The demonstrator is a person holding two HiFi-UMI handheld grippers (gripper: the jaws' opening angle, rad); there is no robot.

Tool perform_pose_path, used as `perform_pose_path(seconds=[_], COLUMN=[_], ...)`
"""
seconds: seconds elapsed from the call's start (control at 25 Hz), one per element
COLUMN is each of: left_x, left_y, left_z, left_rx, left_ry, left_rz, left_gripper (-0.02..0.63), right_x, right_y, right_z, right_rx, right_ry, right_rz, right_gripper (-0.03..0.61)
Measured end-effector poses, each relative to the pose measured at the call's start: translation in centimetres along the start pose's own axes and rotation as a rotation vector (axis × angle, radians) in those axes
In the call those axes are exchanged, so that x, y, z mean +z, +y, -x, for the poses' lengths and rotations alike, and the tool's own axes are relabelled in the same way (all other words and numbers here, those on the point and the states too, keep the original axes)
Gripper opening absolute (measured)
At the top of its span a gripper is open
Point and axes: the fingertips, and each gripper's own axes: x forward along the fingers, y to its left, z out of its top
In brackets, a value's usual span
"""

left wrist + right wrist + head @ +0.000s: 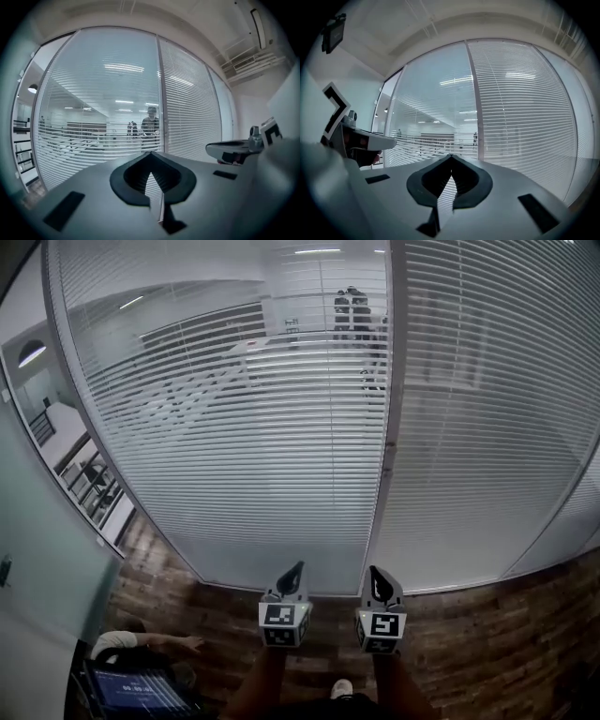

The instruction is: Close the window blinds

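White slatted blinds hang behind a tall glass wall. A grey upright post [390,427] splits the wall into two panels. The slats of the left blind [234,427] are tilted open, and the room behind shows through. The right blind [487,427] looks denser and lets less through. Both grippers are low in the head view, side by side, pointing at the foot of the glass near the post and apart from it. My left gripper [296,567] [151,154] is shut with nothing in it. My right gripper [375,571] [451,157] is shut and empty too.
A dark wood floor [487,634] runs along the foot of the glass. At lower left a seated person's arm [141,643] rests by a laptop [131,692]. A teal wall [37,559] stands at the left. Several people [352,310] stand beyond the glass.
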Motion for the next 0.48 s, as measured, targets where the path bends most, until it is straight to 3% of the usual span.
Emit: perform_pose_path(seconds=[0.16, 0.32, 0.48], left_x=[1.1, 0.3, 2.4], left_y=[-0.6, -1.4, -0.7], left_z=[-4.0, -6.2, -8.8], left_rx=[0.025, 0.017, 0.053], left_ry=[-0.002, 0.021, 0.049], left_rz=[0.018, 0.039, 0.049], left_gripper=[-0.008, -0.006, -0.007], right_x=[-0.8, -0.1, 1.2], right_y=[-1.9, -3.1, -5.7], right_z=[-3.5, -4.6, -6.8], right_rx=[0.050, 0.039, 0.032], right_ry=[0.000, 0.021, 0.025], right_rz=[0.012, 0.012, -0.007], right_gripper=[0.003, 0.003, 0.003])
